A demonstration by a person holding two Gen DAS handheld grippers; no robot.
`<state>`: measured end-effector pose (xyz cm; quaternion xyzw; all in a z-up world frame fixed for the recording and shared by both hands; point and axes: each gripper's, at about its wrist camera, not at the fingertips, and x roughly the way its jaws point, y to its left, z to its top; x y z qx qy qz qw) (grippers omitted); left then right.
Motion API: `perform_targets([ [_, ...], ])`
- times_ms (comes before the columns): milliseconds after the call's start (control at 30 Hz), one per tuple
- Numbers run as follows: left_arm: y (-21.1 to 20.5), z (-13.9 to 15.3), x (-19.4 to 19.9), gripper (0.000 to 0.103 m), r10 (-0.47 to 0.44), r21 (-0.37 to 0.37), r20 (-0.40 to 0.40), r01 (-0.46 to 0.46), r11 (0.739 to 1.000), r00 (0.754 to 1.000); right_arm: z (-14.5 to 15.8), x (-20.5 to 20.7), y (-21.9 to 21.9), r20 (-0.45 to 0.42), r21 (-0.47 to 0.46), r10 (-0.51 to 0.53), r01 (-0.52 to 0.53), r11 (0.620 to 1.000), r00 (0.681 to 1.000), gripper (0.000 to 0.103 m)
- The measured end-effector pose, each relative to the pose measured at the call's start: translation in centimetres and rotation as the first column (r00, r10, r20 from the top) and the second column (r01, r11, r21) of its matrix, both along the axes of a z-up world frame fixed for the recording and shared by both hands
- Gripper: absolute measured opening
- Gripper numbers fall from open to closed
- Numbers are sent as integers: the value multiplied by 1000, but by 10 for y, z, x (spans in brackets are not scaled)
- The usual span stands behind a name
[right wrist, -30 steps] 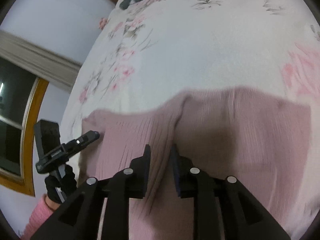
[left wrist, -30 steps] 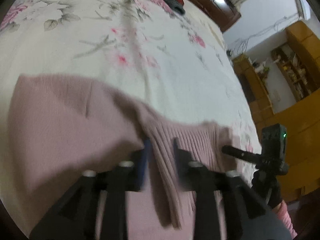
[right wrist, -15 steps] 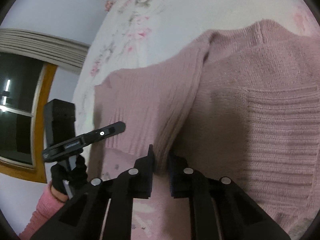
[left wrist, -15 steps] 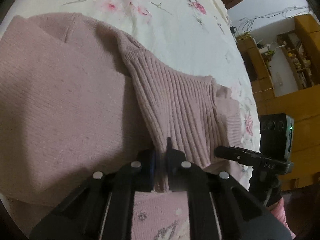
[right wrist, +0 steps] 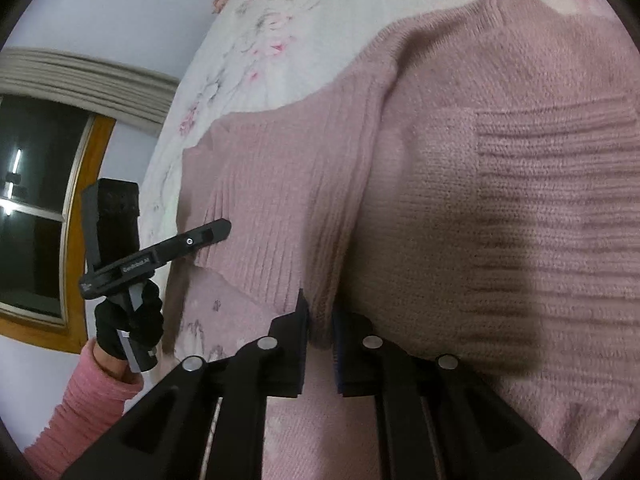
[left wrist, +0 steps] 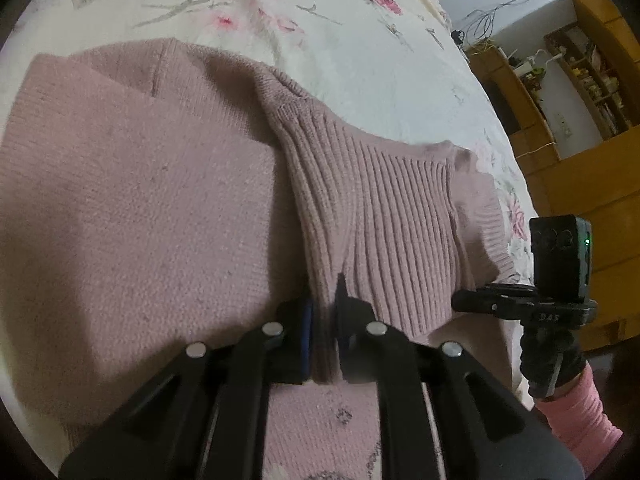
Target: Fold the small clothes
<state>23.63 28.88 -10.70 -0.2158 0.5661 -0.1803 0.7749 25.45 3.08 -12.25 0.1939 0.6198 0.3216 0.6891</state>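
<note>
Bed with white floral-print bedspread (left wrist: 360, 52), wooden shelving (left wrist: 576, 64) off to the right. Pink knitted sweater (left wrist: 132, 208) lies spread on the bed directly ahead of both tools. Left hand-held gripper (left wrist: 322, 320) clamped on a raised fold of the ribbed knit; right hand-held gripper (right wrist: 318, 320) likewise pinching a ridge of the same sweater (right wrist: 500, 200). Dark window (right wrist: 36, 208) on its left.

One pink sweater (left wrist: 140, 200), one floral bedspread (left wrist: 360, 40), two grippers (both handheld).
</note>
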Motion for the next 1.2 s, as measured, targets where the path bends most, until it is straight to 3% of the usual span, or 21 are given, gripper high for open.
perform_targets([
  [67, 1, 14, -17, 41, 31, 31, 31, -32, 999, 999, 13, -10, -5, 34, -15, -19, 19, 1000, 999, 26],
  [100, 3, 21, -29, 47, 44, 51, 53, -47, 998, 998, 24, -21, -10, 80, -33, -28, 31, 999, 996, 36],
  [167, 5, 35, -56, 52, 49, 100, 91, -58, 993, 995, 47, -53, -23, 168, -84, -38, 52, 995, 985, 41],
  [267, 15, 53, -119, 64, 73, 161, 126, -93, 982, 989, 66, -104, -43, 218, -129, -45, 75, 989, 975, 45],
  [500, 45, 65, -238, 66, 154, 292, 60, -165, 942, 986, 75, -216, -87, 189, -197, -108, 145, 969, 976, 46],
  [700, 65, 69, -303, 70, 196, 400, 50, -199, 895, 979, 74, -283, -100, 168, -236, -149, 186, 954, 975, 47],
  [900, 74, 59, -346, 71, 225, 393, -2, -206, 896, 974, 71, -329, -114, 132, -245, -176, 204, 948, 975, 47],
  [1200, 71, 44, -379, 73, 249, 400, -29, -217, 890, 968, 50, -357, -111, 86, -255, -180, 196, 947, 980, 47],
])
